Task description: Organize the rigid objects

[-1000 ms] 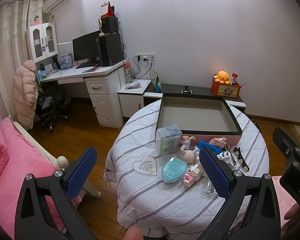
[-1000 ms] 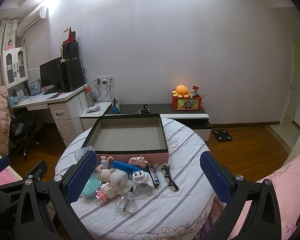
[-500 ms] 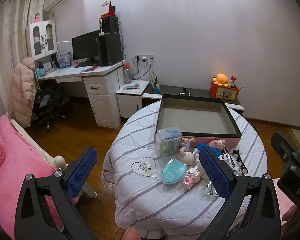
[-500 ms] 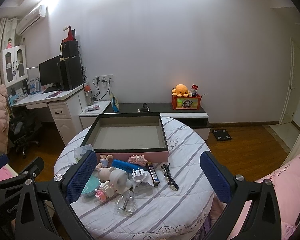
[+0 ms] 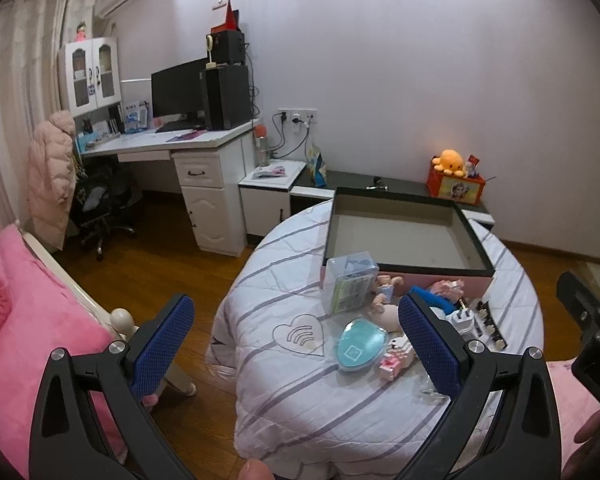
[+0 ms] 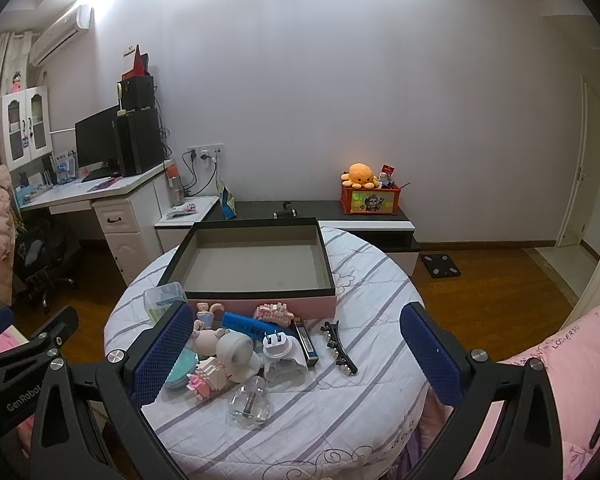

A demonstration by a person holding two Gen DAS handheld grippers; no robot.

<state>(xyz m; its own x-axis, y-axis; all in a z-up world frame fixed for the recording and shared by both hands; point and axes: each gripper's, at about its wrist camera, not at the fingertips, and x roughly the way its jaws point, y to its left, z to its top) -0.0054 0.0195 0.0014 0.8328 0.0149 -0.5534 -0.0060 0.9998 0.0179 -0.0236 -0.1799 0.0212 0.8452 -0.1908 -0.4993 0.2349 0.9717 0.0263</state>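
I read "GenRobot" on my left gripper (image 6: 28,380); its jaws, like my right gripper's (image 6: 300,364), gape empty; the toys (image 6: 236,344) lie beside the empty box (image 6: 260,258) on the round table (image 6: 340,432), slightly nearer than 1 second ago.

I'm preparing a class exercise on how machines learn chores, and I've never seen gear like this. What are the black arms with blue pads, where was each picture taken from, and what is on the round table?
No robot here: a person holds a two-finger gripper in each hand, each carrying a wide-angle camera looking along its fingers. One picture comes from the left gripper, one from the right gripper. Both are open and hold nothing. On the round table stands an empty box. In front of it lie small things: a clear plastic case, a teal heart-shaped case, a white plug adapter, a black hair clip, a blue bar and a glass bottle.
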